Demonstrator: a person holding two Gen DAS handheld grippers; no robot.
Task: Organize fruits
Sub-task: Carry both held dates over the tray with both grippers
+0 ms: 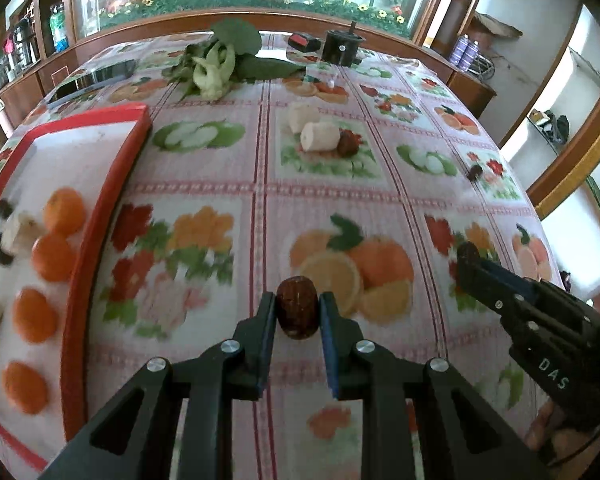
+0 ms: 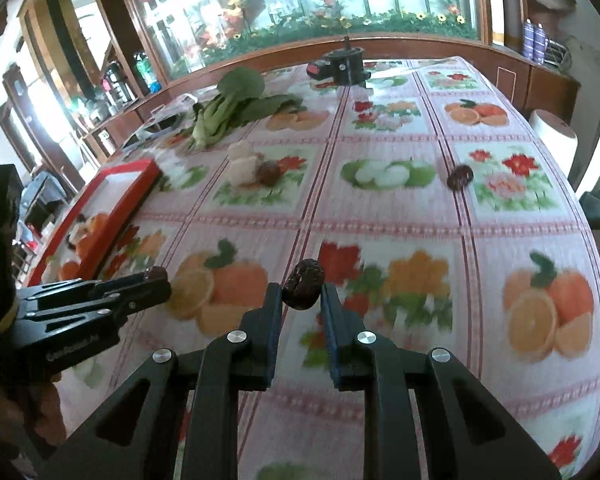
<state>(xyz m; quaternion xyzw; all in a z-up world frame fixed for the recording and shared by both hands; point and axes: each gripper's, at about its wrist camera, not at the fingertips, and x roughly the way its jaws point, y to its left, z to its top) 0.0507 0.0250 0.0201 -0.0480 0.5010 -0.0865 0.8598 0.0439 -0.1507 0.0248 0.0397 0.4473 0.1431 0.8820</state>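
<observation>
Two dates are in my grip at once, one per hand. My left gripper (image 1: 297,312) has its jaws closed to the width of a dark red date (image 1: 297,306), pinched between the blue pads and held above the cloth. My right gripper (image 2: 302,300) is closed the same way on a second date (image 2: 303,285), which sits tilted near the fingertips.

Just left of my left jaws lies the red tray (image 1: 112,204), and much of the work is already in it: four oranges (image 1: 64,211) in a rough line, a few pale banana chunks (image 1: 22,232) and two small dark dates (image 1: 5,209) beside them.

Ahead of both jaws, well apart from the tray, two more banana pieces (image 1: 320,137) rest on the fruit-print tablecloth (image 1: 204,184) with another date (image 1: 348,141) touching them. Further right of my right jaws one lone date (image 2: 460,177) sits by itself.

By my reckoning the sorting is more than half done: my two held dates need setting in the tray, then the banana pieces and two loose dates remain. Beyond them lie leafy greens (image 1: 216,65) and a black grinder (image 1: 342,47), which I judge are not mine to move.
</observation>
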